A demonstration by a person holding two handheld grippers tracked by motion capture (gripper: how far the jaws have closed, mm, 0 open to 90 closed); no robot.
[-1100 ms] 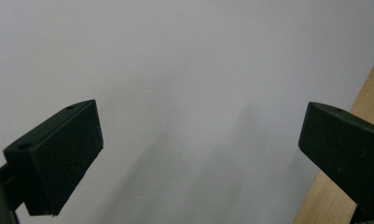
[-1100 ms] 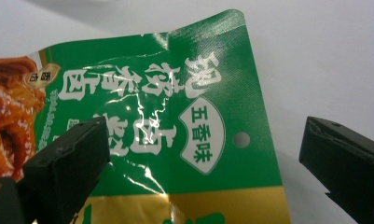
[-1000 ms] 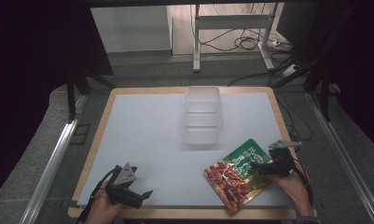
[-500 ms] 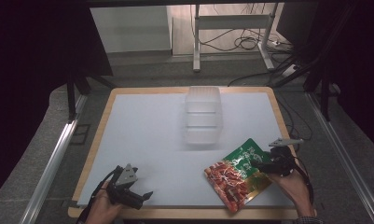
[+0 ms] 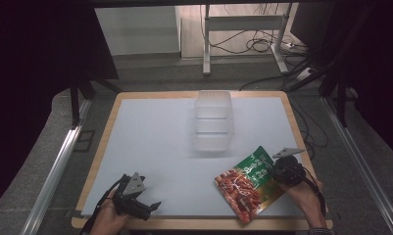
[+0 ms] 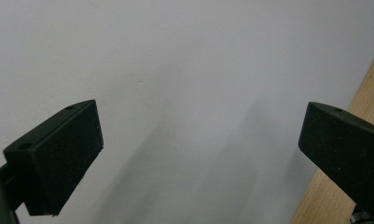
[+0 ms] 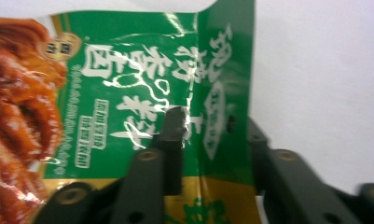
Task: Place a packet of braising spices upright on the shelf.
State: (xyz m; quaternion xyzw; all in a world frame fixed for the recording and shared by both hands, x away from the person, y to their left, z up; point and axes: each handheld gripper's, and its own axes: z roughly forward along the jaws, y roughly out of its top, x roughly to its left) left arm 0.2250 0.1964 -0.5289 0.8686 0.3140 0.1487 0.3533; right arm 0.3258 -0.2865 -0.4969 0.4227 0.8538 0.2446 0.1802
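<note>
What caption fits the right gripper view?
Right gripper shut on the green-and-red glossy foil snack packet over the white table.

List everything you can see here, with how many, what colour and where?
Snack packet: one, green and red, near right part of the table, its green edge pinched by the right gripper.
Plastic container: one, clear, middle of the table toward the far side.
Table: one, white top with wooden rim.
Cables: several, dark, on the floor beyond the table.
Left gripper: one, black, near left corner, fingers wide apart over bare table.
Right gripper: one, black, fingers just closed on the packet.
</note>
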